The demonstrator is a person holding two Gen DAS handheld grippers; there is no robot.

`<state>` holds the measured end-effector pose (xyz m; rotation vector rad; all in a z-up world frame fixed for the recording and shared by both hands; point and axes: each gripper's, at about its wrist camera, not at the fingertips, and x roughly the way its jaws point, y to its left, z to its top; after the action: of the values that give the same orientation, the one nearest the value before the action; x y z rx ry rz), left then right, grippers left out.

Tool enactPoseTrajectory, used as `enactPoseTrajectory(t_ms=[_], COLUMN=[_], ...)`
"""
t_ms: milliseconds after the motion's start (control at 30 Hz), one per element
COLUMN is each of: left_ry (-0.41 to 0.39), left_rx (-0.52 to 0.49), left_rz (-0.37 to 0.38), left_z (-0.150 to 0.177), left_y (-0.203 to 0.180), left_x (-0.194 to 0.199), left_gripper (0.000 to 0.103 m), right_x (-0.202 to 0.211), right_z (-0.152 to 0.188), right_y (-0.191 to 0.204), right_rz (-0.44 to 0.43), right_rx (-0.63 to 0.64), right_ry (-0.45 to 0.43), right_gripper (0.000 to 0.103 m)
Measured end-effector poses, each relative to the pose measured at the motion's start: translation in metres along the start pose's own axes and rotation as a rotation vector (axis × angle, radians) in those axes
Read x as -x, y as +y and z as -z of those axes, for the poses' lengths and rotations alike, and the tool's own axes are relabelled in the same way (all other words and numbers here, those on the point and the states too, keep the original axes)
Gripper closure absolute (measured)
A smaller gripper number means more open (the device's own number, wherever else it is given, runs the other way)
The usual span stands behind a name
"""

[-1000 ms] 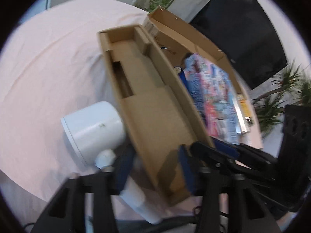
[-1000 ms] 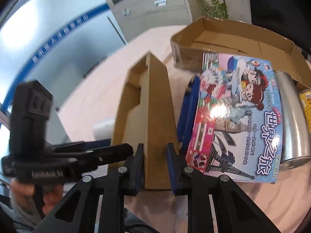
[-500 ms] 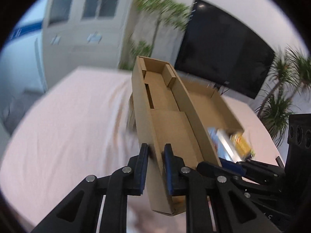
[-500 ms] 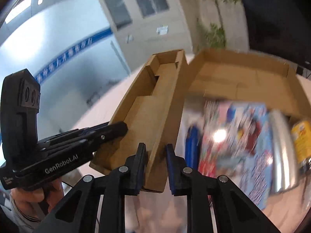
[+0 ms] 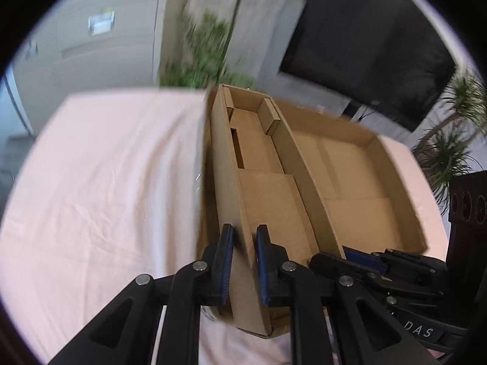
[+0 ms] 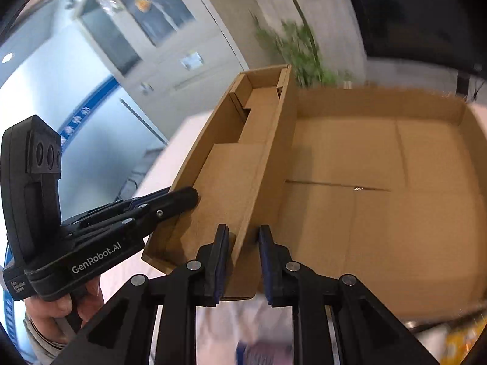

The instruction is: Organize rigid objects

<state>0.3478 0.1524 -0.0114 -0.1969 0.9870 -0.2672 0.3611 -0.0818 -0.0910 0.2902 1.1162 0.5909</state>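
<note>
A long narrow cardboard tray (image 5: 261,188) with inner dividers is held in the air by both grippers. My left gripper (image 5: 243,261) is shut on its left wall near the close end. My right gripper (image 6: 243,258) is shut on its right wall (image 6: 264,176). The left gripper also shows in the right wrist view (image 6: 170,203) at the tray's left side. Behind and to the right lies a large open cardboard box (image 5: 359,182), also in the right wrist view (image 6: 395,182), with bare floor showing.
A pale pink tablecloth (image 5: 106,182) covers the table to the left. A dark screen (image 5: 365,39) and plants (image 5: 450,152) stand beyond the table. Blurred colourful items (image 6: 450,334) lie under the box's near edge.
Both grippers have lifted the narrow tray higher and levelled it. The left gripper went from open beside a white cylinder to shut on the tray wall. The colourful items have dropped below the view.
</note>
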Motion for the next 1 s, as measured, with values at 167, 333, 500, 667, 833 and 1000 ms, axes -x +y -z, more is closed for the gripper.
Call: enactPoseTrajectory(t_ms=[167,333,500,667,833,1000], left_ry=[0.016,0.018,-0.079,-0.280,-0.068,0.027], left_rx=[-0.014,-0.019,-0.062,-0.071,0.015,0.000], left_rz=[-0.056,-0.082,-0.105,-0.041,0.169,0.212], left_z=[0.008,0.016,0.022,0.097,0.142,0.162], left_y=[0.006,0.012,0.009,-0.029,-0.056,-0.086], left_x=[-0.017,-0.019,0.026,0.092,0.064,0.035], left_gripper=[0.090,0.090,0.078,0.001,0.001,0.004], right_x=[-0.051,-0.078,-0.077,0.048,0.114,0.111], right_z=[-0.017,-0.022,-0.014,0.045,0.145,0.211], right_y=[-0.016,-0.020,-0.019,-0.027,-0.051,-0.053], right_rz=[0.009,0.025,-0.021,0.096,0.084,0.032], right_rx=[-0.064,-0.093,-0.080,0.114,0.168,0.165], right_ry=[0.070,0.102,0.121,-0.151,-0.128,-0.056], right_gripper=[0.087,0.083,0.049,0.001,0.000,0.002])
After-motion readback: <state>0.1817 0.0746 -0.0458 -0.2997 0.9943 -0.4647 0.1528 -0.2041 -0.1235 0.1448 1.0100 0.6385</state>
